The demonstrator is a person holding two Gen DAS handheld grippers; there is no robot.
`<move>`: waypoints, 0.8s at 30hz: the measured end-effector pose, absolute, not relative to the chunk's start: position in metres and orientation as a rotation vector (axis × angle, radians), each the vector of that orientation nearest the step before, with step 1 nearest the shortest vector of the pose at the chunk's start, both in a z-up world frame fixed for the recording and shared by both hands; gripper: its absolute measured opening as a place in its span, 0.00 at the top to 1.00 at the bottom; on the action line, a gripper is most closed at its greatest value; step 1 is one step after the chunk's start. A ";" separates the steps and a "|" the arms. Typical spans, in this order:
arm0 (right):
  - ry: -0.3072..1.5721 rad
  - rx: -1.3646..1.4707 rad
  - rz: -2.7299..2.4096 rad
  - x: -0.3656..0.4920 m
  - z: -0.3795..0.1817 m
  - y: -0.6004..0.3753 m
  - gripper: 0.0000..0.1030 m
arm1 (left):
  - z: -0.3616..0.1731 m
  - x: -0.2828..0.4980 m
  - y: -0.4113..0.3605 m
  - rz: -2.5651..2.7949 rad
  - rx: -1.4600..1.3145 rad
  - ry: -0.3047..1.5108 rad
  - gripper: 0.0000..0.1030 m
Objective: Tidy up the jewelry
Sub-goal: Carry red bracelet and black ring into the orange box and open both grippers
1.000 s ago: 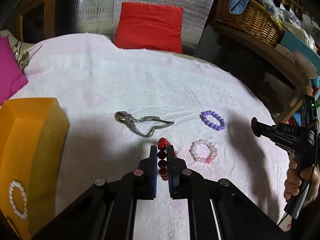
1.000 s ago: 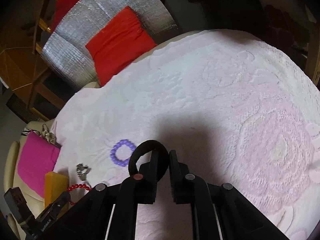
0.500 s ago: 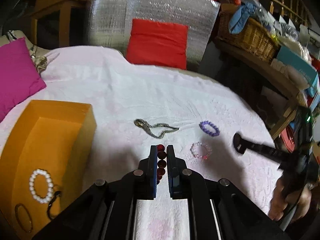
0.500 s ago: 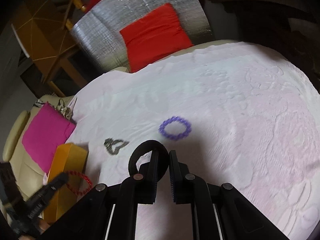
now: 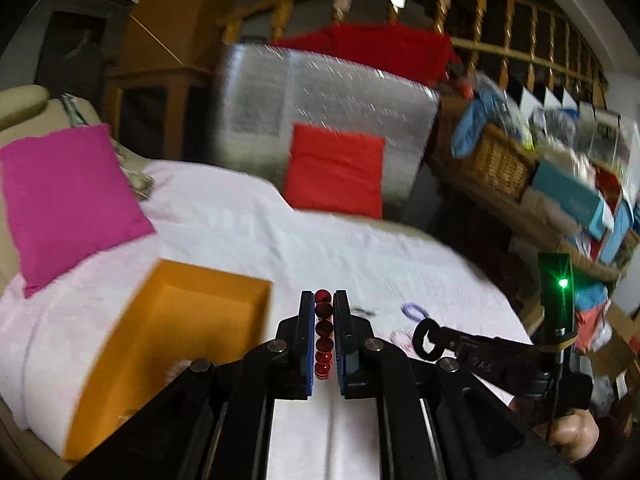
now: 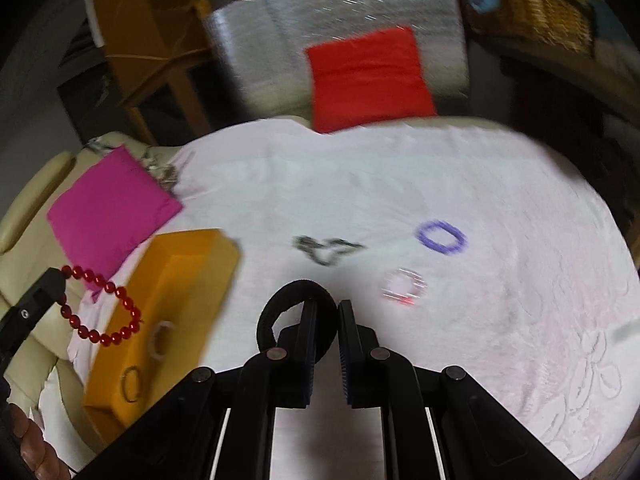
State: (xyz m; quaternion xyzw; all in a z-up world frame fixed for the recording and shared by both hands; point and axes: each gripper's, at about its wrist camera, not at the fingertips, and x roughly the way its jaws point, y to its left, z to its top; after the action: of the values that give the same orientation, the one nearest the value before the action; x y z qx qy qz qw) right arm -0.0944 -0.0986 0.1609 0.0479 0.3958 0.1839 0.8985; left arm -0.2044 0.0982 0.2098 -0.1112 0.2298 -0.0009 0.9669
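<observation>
Now the left gripper [image 5: 324, 300] is closed on a red round-bead bracelet [image 5: 323, 334], which hangs as a loop under it, above the near end of the open orange cardboard box [image 6: 192, 264] just to its left. The right gripper [image 6: 328, 308] is closed on a black fabric hair band [image 6: 280, 312], whose loop sticks out at its left finger. Ahead of this gripper, on the pale pink bedspread [image 6: 500, 300], lie a metal wristwatch [image 6: 326, 249], a purple bead bracelet [image 6: 442, 237] and, nearer and slightly right, a blurred pale pink bead bracelet [image 6: 404, 286].
</observation>
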 end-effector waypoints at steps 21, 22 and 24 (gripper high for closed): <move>0.914 0.028 0.595 -0.106 0.143 0.090 0.89 | 0.169 -0.257 0.228 0.239 -0.277 0.512 0.91; 0.921 0.025 0.599 -0.104 0.140 0.094 0.89 | 0.161 -0.255 0.231 0.250 -0.277 0.531 0.91; 0.936 0.016 0.602 -0.098 0.132 0.107 0.89 | 0.152 -0.251 0.234 0.263 -0.273 0.555 0.91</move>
State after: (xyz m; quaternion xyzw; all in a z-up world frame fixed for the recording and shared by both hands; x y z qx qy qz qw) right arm -0.0984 0.1069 0.1319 0.0074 0.4444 0.2856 0.8490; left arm -0.2507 0.2345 0.1524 -0.1338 0.2722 0.1291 0.9441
